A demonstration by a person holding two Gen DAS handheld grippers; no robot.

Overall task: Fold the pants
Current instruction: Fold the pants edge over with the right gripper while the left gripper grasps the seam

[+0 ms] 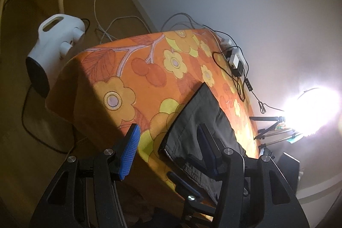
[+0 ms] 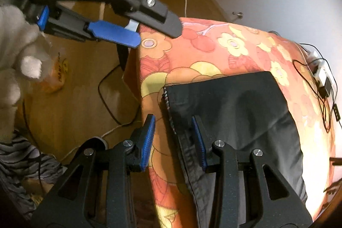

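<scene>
Dark grey pants (image 2: 230, 112) lie folded flat on a bed with an orange floral sheet (image 2: 203, 50); in the left wrist view the pants (image 1: 192, 121) reach toward the bed's near edge. My right gripper (image 2: 172, 116) hovers open over the pants' stitched left edge, and its pads press on nothing. My left gripper (image 1: 168, 126) is open and empty, with the pants' corner in view beyond its fingers. In the right wrist view the left gripper (image 2: 158, 35) hangs above the bed's far left corner, held by a white-gloved hand (image 2: 21, 52).
A white appliance (image 1: 55, 42) and loose cables sit on the wooden floor left of the bed. A power strip with adapters (image 1: 233, 57) lies on the bed's far right edge by the wall. A bright lamp (image 1: 310, 112) glares at right. An orange bag (image 2: 53, 78) lies on the floor.
</scene>
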